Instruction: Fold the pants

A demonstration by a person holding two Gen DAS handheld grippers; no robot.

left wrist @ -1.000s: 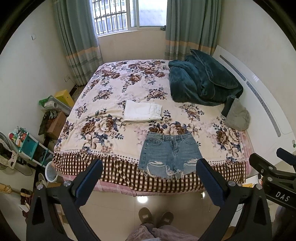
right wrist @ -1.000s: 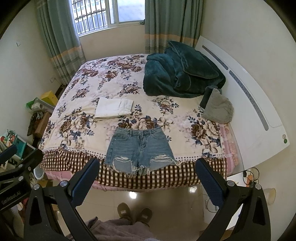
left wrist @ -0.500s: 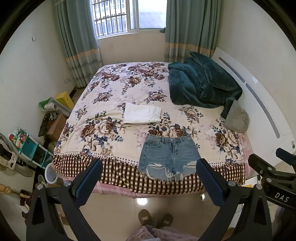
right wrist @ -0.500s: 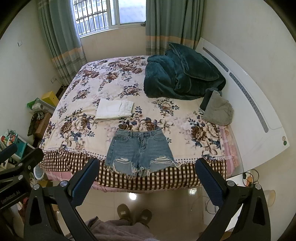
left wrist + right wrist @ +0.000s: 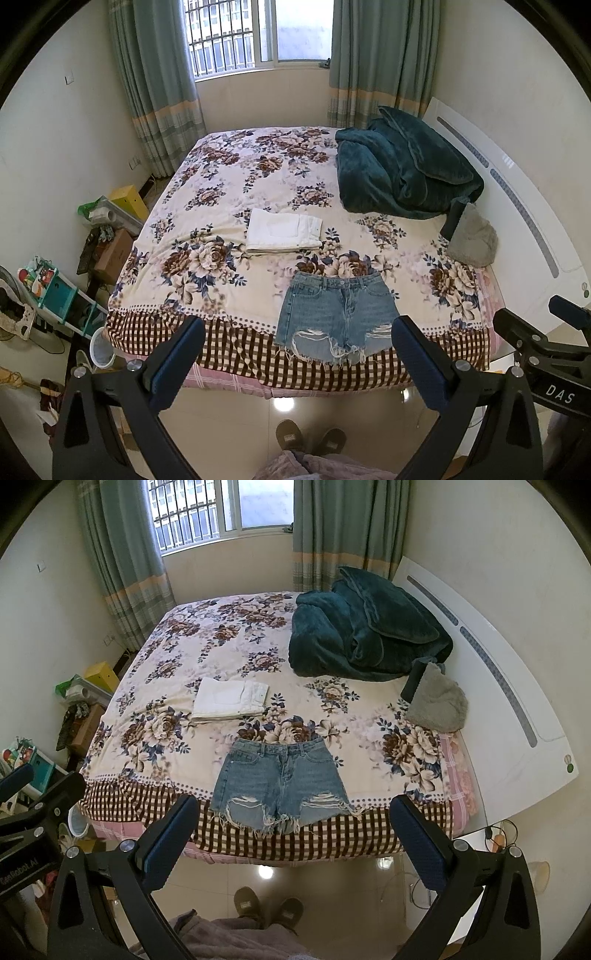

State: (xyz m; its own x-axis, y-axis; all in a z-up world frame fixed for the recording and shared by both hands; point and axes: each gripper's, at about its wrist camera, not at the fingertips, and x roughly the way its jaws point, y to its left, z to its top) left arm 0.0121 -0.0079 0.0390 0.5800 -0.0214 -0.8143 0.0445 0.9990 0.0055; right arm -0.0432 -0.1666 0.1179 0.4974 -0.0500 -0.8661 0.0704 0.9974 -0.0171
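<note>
Blue denim shorts (image 5: 338, 314) lie flat and spread at the near edge of the floral bed, frayed hems hanging over the checked border; they also show in the right wrist view (image 5: 279, 784). A folded white garment (image 5: 283, 234) lies behind them to the left, also in the right wrist view (image 5: 231, 703). My left gripper (image 5: 297, 360) is open and empty, held well back from the bed above the floor. My right gripper (image 5: 293, 838) is open and empty too, level with the left one.
A heaped teal blanket (image 5: 402, 173) and a grey cushion (image 5: 471, 240) lie at the bed's right by the white headboard (image 5: 524, 206). Boxes and a teal shelf (image 5: 59, 291) crowd the floor on the left. The person's slippers (image 5: 310, 439) stand on the tiled floor.
Both grippers have drawn back and risen slightly; the bed and shorts look smaller and farther away. Both stay open. The clothes have not moved.
</note>
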